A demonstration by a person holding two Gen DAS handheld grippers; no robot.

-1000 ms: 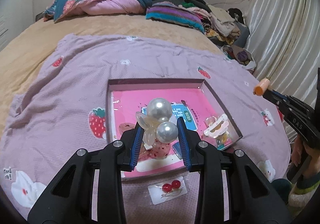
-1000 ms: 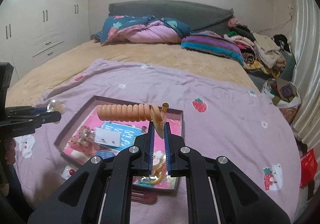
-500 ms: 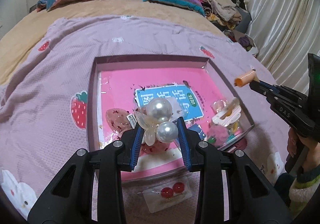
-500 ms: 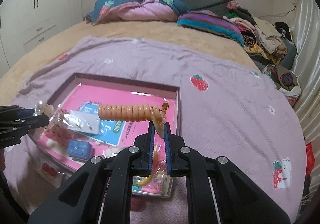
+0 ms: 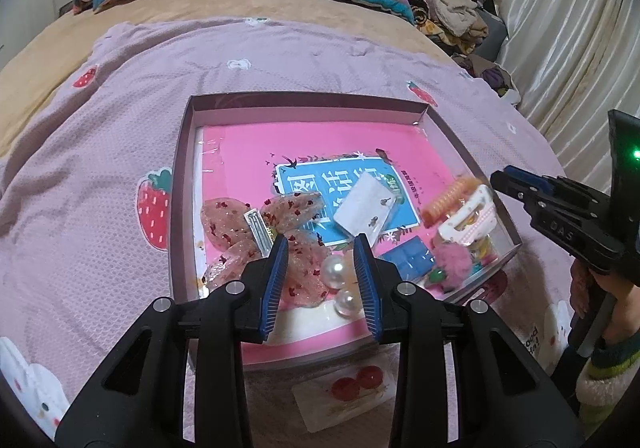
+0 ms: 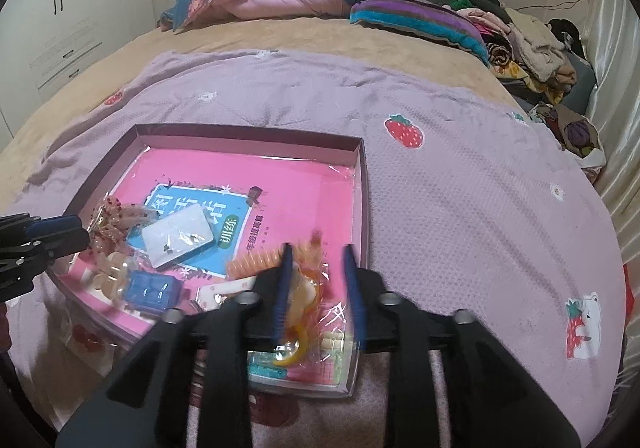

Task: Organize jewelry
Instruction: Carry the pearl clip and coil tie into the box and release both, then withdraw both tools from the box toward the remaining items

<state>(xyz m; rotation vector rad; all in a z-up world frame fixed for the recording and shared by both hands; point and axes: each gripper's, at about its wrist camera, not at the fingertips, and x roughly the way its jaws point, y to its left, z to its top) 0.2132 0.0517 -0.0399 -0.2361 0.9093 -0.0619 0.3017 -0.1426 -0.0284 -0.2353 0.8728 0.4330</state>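
Note:
A shallow box (image 5: 182, 176) with a pink lining lies on the purple blanket; it also shows in the right wrist view (image 6: 362, 184). My left gripper (image 5: 320, 272) is open above the box's near edge, and the pearl hair clip (image 5: 338, 282) lies in the box between its fingers. My right gripper (image 6: 316, 280) is open over the box's near right corner, and the orange spiral hair tie (image 6: 256, 260) lies in the box just left of it. The hair tie also shows in the left wrist view (image 5: 450, 196).
The box also holds pink glitter clips (image 5: 256, 232), a white earring card (image 5: 366, 208), a blue case (image 5: 408, 258) and a white claw clip (image 5: 470, 220). A card with red earrings (image 5: 356, 388) lies on the blanket before the box. Pillows and clothes lie at the far end.
Both grippers came down over the box and opened. The pearl clip dropped from the left gripper into the box, and the orange hair tie dropped from the right.

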